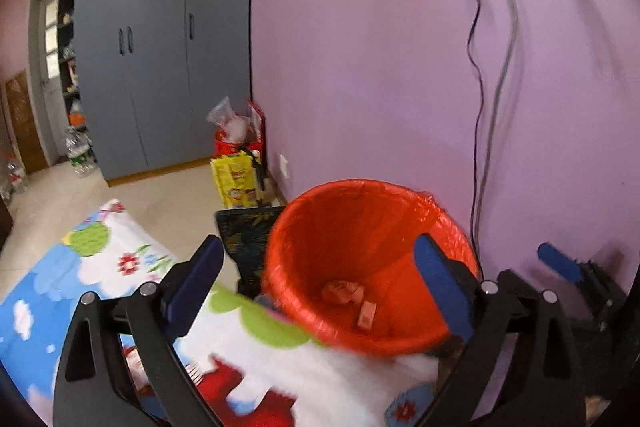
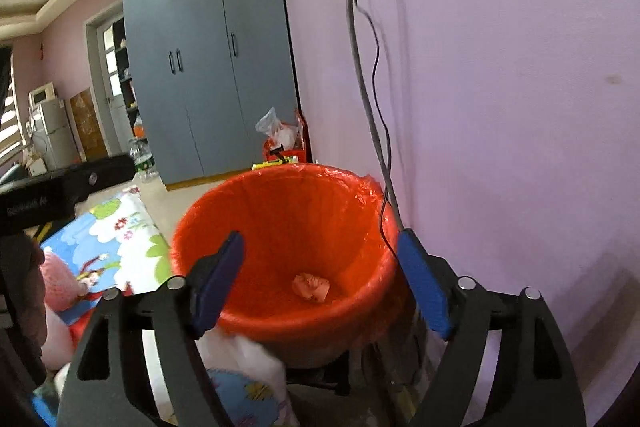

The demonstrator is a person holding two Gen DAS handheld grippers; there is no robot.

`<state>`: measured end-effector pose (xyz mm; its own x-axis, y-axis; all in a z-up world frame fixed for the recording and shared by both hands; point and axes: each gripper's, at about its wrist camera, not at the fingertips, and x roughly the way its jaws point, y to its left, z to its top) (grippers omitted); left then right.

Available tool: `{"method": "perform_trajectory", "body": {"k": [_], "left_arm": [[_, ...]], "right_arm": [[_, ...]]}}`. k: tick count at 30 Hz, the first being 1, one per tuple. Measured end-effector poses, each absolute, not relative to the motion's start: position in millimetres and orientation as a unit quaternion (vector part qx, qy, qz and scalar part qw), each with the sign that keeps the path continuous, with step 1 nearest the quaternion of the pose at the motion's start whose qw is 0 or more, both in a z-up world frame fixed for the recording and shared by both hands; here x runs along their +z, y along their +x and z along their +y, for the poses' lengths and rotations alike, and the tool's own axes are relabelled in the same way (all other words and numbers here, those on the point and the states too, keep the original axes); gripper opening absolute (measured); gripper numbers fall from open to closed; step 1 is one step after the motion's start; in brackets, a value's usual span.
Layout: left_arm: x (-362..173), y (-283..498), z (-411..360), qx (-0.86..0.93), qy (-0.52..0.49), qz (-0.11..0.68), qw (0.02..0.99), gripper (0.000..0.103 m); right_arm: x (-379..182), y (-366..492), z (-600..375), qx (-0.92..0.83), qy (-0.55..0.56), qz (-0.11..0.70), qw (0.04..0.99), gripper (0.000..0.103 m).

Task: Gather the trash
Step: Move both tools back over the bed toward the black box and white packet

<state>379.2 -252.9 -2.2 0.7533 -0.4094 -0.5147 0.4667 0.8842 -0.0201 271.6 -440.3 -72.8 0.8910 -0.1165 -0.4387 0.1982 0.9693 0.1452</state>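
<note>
Evidently the drop step is done: both the left gripper [image 1: 318,281] and right gripper [image 2: 320,279] hang over the red-lined bin [image 1: 372,259], angled down, jaws wide and empty, with crumpled trash [image 2: 311,287] lying at its bottom. Next, I judge, comes pulling back to look for more litter

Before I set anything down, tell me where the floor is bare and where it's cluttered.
Bare: the tiled floor between the grey wardrobe and the flowered blanket. Crowded: the corner by the purple wall, where a yellow box and a stuffed red bag stand, and by the doorway, where water bottles stand. The red bin holds only scraps.
</note>
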Motion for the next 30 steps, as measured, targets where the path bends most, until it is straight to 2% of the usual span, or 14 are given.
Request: {"method": "perform_trajectory", "body": {"k": [4, 13, 23, 30], "left_arm": [[10, 336, -221, -0.22, 0.056, 0.246, 0.942, 0.097], [17, 236, -121, -0.184, 0.051, 0.239, 0.952, 0.098], [-18, 156, 3, -0.069, 0.043, 0.265, 0.961, 0.098], [-60, 133, 46, -0.011, 0.025, 0.291, 0.956, 0.098]], "right_arm": [[-64, 242, -425, -0.065, 0.103, 0.217, 0.969, 0.075], [-52, 192, -351, 0.016, 0.096, 0.22, 0.971, 0.081], [-77, 176, -266, 0.064, 0.061, 0.262, 0.961, 0.081], [-98, 174, -236, 0.053, 0.047, 0.286, 0.956, 0.081]]}}
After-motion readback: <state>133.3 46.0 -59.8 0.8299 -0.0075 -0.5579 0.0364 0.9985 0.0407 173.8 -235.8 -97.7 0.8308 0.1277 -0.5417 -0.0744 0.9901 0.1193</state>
